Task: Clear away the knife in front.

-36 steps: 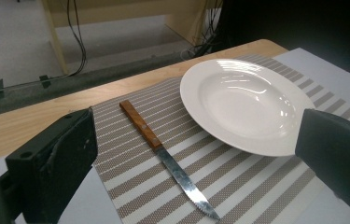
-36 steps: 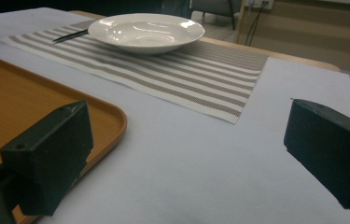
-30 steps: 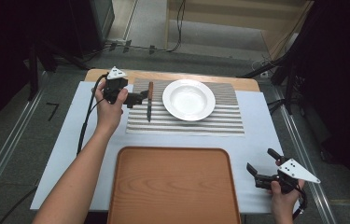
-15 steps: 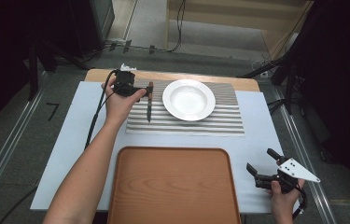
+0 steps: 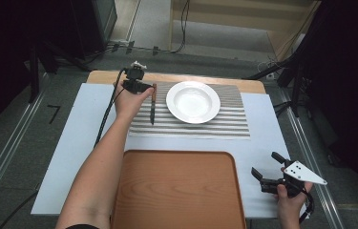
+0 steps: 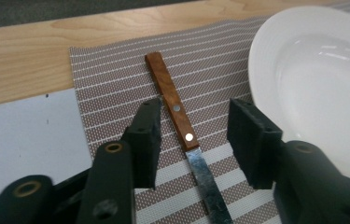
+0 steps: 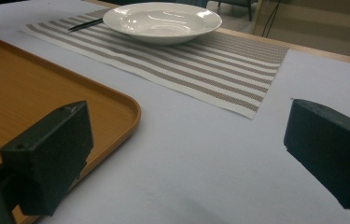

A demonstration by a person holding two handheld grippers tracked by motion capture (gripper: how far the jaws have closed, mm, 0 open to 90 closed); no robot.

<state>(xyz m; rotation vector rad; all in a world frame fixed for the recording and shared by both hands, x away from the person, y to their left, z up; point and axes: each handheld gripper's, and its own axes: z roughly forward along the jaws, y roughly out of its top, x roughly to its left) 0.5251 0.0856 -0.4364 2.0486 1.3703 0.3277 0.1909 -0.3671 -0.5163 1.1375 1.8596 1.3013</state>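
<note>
Pale blue sheeting covers the table [image 5: 71, 143], and on it lie one striped placemat [image 5: 215, 126], one white plate [image 5: 193, 101], one wooden tray [image 5: 179, 191] and one knife [image 5: 152, 105]. Two grippers are in play.

In the high view the knife lies on the placemat's left part, just left of the plate. Its long axis runs up and down the frame: the wooden handle points to the upper edge, the blade to the lower. In the left gripper view the handle [image 6: 170, 100] slants toward the upper left and the blade [image 6: 207, 182] runs to the lower edge.

Compared with a second ago, the left gripper [image 5: 143, 88] has moved from the knife's left side to its handle end, higher in the frame. Its jaws have just been closing and now stand at a middling gap astride the handle, the pads [image 6: 147, 135] not touching it. The right gripper [image 5: 267, 171], at the lower right beside the tray, sits where it was, jaws wide with nothing between them.
</note>
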